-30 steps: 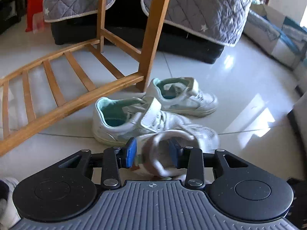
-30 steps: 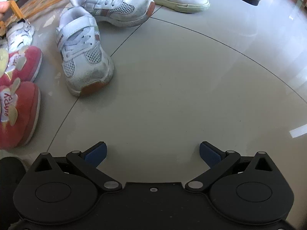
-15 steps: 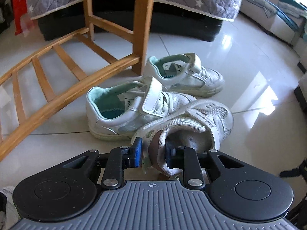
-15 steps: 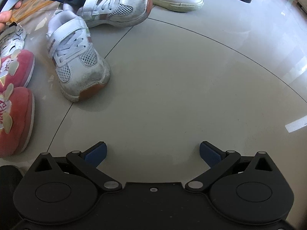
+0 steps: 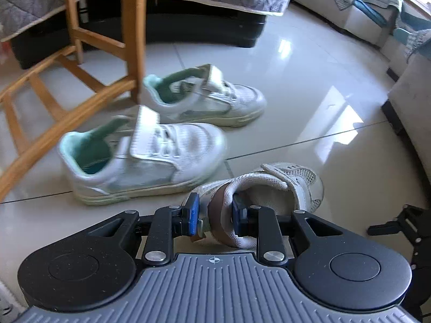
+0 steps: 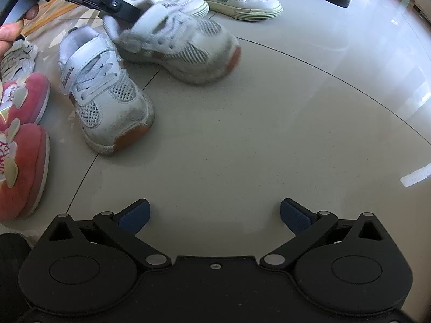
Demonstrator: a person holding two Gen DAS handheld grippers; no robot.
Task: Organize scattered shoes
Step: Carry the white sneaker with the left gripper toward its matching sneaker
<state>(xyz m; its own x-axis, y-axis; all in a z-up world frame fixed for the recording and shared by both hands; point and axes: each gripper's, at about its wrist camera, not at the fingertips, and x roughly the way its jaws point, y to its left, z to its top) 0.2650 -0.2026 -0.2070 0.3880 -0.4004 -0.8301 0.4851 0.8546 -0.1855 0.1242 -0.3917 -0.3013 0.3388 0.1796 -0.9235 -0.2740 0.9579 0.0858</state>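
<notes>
1. mostly, the heel of the mesh sneaker is hidden behind the left gripper, whose blue pads are narrowed onto its heel collar, one pad outside, one inside the opening.
2. in the right wrist view the same sneaker is smeared by motion blur; whether its sole touches the floor cannot be told.
3. its mate, the second mesh sneaker, stands on the tile just beside it, toe towards the camera.
4. two pink slippers are cut off by the left edge, and a further white shoe behind them is half out of view.
5. the hand on the left gripper shows only as fingertips in the corner.
6. the right gripper hangs wide apart over bare tile, holding nothing.
7. since half a second ago, the held sneaker has come away from the two mint-lined sneakers, towards its mate; it overlapped the near one before, and tile now shows between them.
8. the wooden frame sits further left than before.
</notes>
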